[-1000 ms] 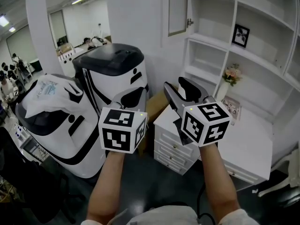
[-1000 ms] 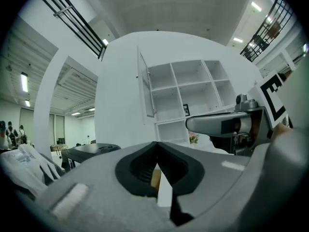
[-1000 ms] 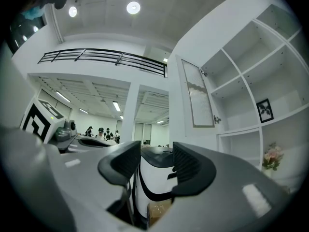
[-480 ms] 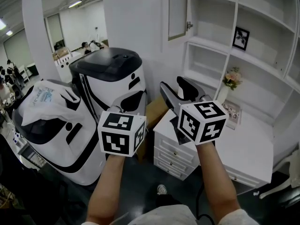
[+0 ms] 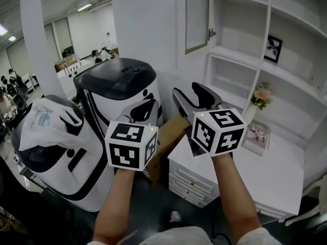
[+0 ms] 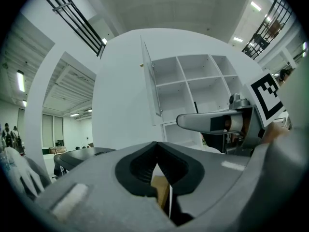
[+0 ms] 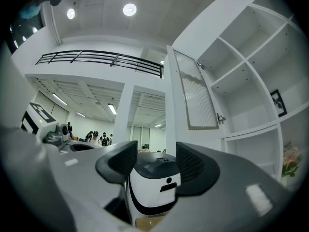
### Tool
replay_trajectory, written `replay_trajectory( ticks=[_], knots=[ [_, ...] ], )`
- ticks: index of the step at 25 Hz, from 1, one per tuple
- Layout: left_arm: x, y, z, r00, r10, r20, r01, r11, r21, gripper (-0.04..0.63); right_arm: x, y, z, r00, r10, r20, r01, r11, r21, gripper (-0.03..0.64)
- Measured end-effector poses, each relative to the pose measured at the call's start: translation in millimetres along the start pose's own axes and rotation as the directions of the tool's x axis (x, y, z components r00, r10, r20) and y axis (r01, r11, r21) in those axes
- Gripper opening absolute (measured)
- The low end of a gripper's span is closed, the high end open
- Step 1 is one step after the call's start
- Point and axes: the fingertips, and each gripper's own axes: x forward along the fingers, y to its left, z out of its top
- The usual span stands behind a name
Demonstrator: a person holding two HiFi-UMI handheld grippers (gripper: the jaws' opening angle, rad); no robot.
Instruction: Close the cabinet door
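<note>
1. Since a second earlier, both tools had drawn closer to the white shelf unit (image 5: 268, 29), and the cabinet door (image 5: 196, 17) looked larger in the head view.
2. The left tool (image 6: 155, 146) was clenched on nothing. The right tool (image 7: 154, 159) was opening, with nothing between its ribbed dark pads.
3. The door, a ribbed translucent pane in a white rectangular frame, stood swung open at the unit's upper left corner, well apart from both tools.

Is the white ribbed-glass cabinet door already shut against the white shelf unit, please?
No, the white ribbed-glass cabinet door stands swung out from the white shelf unit.
</note>
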Motion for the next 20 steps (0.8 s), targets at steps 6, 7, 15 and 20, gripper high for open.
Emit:
replay_trajectory(
  ticks=[6, 7, 15, 20],
  knots=[
    [50.5, 14.7, 2.7, 1.0, 0.007, 0.001, -0.007, 1.0, -0.002, -0.002, 41.7, -34.2, 3.9, 1.0, 0.009, 0.015, -0.009, 1.0, 0.0, 0.241],
    [58.0, 16.6, 2.3, 1.0, 0.007, -0.001, -0.007, 1.0, -0.002, -0.002, 47.9, -39.2, 4.7, 1.0, 0.012, 0.018, -0.012, 1.0, -0.001, 0.241],
    [101.8, 33.2, 5.3, 1.0, 0.022, 0.011, -0.022, 1.0, -0.005, -0.002, 88.9, -61.2, 15.2, 0.998, 0.045, 0.047, -0.045, 0.999, -0.011, 0.244],
    [119.0, 34.5, 8.2, 1.0, 0.021, 0.022, -0.02, 1.0, -0.016, -0.002, 103.8, -67.4, 21.7, 0.997, 0.052, 0.057, -0.05, 0.998, -0.033, 0.253]
  ],
)
